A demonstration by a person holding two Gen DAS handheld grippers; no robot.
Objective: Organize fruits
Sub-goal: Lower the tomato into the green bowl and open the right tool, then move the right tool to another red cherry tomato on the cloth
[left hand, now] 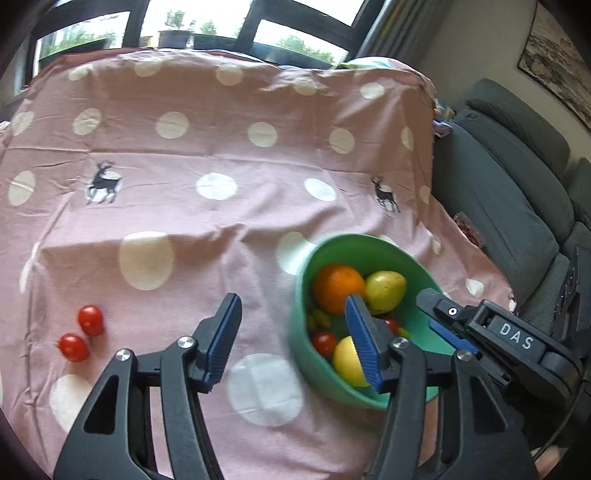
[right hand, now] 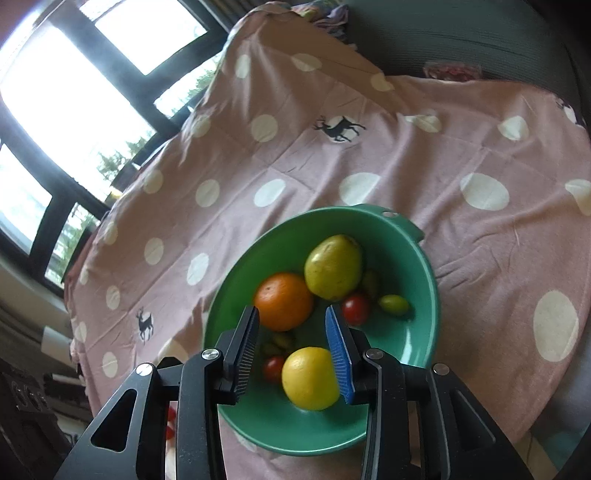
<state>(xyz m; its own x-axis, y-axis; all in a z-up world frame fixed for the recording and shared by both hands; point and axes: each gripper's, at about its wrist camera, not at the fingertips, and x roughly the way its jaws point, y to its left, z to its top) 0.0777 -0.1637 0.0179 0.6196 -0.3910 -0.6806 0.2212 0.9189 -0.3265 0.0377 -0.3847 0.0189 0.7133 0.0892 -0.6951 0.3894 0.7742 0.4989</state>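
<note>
A green bowl (right hand: 417,343) sits on the pink dotted cloth (right hand: 406,166). It holds an orange (right hand: 283,301), a yellow-green pear (right hand: 333,267), a lemon (right hand: 309,378), cherry tomatoes (right hand: 355,308) and small green fruits (right hand: 394,304). My right gripper (right hand: 291,325) is open above the bowl, with nothing between its fingers. In the left wrist view the bowl (left hand: 314,373) is at lower right and two cherry tomatoes (left hand: 82,332) lie on the cloth at left. My left gripper (left hand: 291,317) is open and empty over the cloth by the bowl's left rim. The right gripper (left hand: 439,317) reaches over the bowl's right side.
The cloth (left hand: 221,166) covers a table with windows (left hand: 207,26) behind it. A grey sofa (left hand: 517,184) stands along the table's right edge. A framed picture (left hand: 561,55) hangs on the wall.
</note>
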